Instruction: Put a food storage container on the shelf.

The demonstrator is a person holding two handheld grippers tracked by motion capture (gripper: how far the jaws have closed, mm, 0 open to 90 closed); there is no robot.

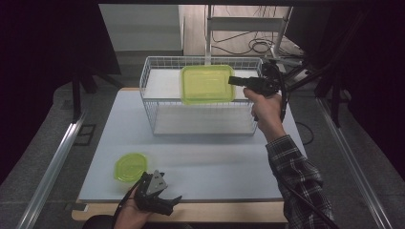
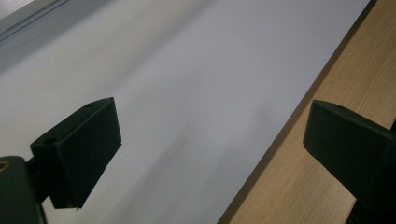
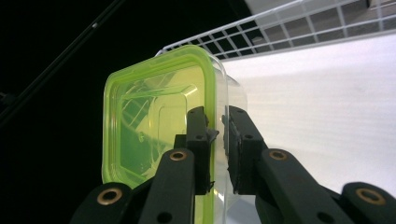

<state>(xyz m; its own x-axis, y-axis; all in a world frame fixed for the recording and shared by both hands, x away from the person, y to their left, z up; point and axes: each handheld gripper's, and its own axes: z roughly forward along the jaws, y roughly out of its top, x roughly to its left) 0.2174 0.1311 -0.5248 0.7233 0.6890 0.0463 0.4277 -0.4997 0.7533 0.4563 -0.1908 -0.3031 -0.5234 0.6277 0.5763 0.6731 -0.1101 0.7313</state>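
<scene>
Box (image 1: 206,84) is clamped by its rim in our right gripper (image 1: 235,80), up over the basket (image 1: 152,71). Left gripper (image 1: 167,200) sits wide open at the tabletop's (image 1: 215,162) near edge, by the lid (image 1: 130,167).

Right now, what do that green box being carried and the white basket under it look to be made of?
The box held by the right gripper looks like thin, glossy plastic: a clear body under a see-through lime-green lid that catches the light. The basket looks like thin wire with a white coating, probably metal, since it is an open grid of fine rods.
</scene>
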